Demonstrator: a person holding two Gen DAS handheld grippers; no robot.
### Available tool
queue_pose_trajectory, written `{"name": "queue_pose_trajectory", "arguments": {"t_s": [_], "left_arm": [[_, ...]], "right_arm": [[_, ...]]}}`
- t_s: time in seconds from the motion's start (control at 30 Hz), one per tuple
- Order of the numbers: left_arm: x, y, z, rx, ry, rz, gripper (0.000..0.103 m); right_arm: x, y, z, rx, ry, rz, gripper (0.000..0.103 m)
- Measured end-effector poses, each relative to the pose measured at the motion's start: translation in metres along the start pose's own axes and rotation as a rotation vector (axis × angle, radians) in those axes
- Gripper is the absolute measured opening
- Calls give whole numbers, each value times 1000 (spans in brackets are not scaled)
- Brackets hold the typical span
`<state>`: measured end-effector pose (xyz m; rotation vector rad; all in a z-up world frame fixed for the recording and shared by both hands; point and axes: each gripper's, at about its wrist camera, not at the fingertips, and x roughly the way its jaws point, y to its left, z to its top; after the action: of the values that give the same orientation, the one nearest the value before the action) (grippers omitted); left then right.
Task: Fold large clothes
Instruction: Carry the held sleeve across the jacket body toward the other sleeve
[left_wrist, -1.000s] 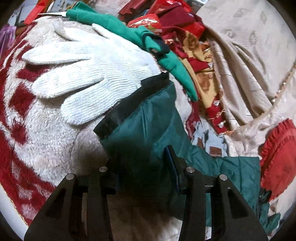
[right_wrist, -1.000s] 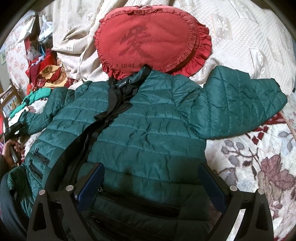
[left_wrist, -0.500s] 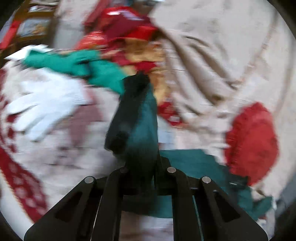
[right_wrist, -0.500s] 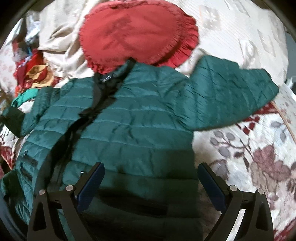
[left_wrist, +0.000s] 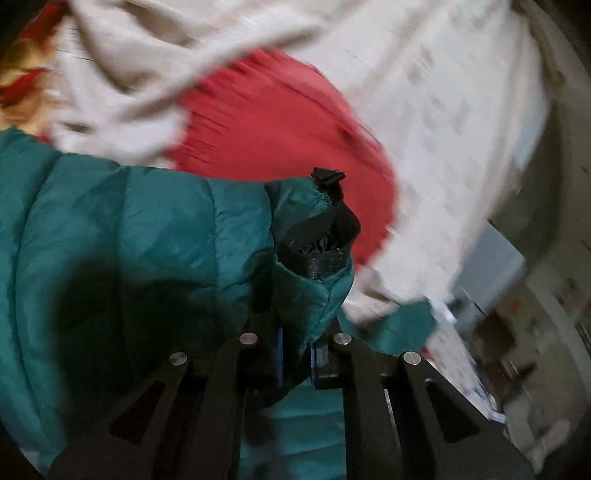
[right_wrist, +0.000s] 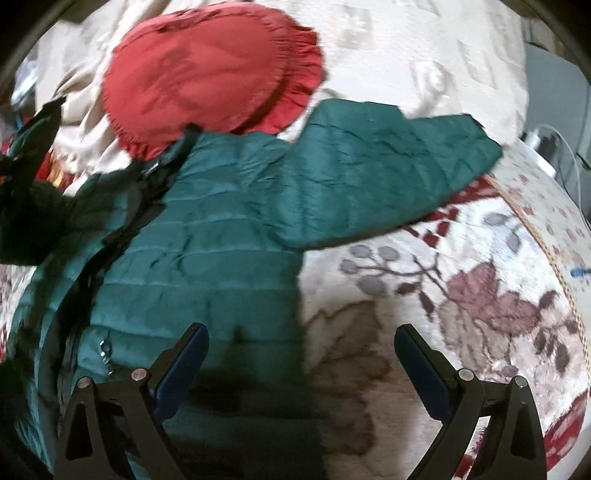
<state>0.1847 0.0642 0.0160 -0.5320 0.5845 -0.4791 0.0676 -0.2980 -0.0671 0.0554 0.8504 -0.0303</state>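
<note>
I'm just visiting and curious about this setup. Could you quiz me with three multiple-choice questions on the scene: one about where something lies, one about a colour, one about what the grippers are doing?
1. Where is the red cushion?
A. Beyond the jacket's collar
B. Under the right gripper
C. Inside a sleeve

2. What colour is the quilted jacket?
A. Yellow
B. Dark green
C. White

3. How is the left gripper?
A. Wide open
B. Out of view
C. Shut on the sleeve cuff

Answers: 1 A, it lies past the collar; 2 B, green quilting throughout; 3 C, the fingers pinch the fabric, while the right gripper gapes empty.
</note>
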Motion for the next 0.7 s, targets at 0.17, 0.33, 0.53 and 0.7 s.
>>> {"name": "queue_pose_trajectory", "arguments": {"t_s": [0.17, 0.33, 0.53, 0.7], "left_arm": [[73, -54, -22, 70, 102, -107, 8], [131, -58, -51, 18, 215, -131, 8], [164, -46, -76, -12, 327, -89, 19], [144, -38, -84, -59, 388, -111, 52]], "right_arm": [[7, -16, 3, 75, 22, -41, 100], [22, -24, 3, 103, 81, -59, 100], [31, -33, 3, 144, 113, -21, 100], [35, -35, 3, 157, 126, -17, 100]]}}
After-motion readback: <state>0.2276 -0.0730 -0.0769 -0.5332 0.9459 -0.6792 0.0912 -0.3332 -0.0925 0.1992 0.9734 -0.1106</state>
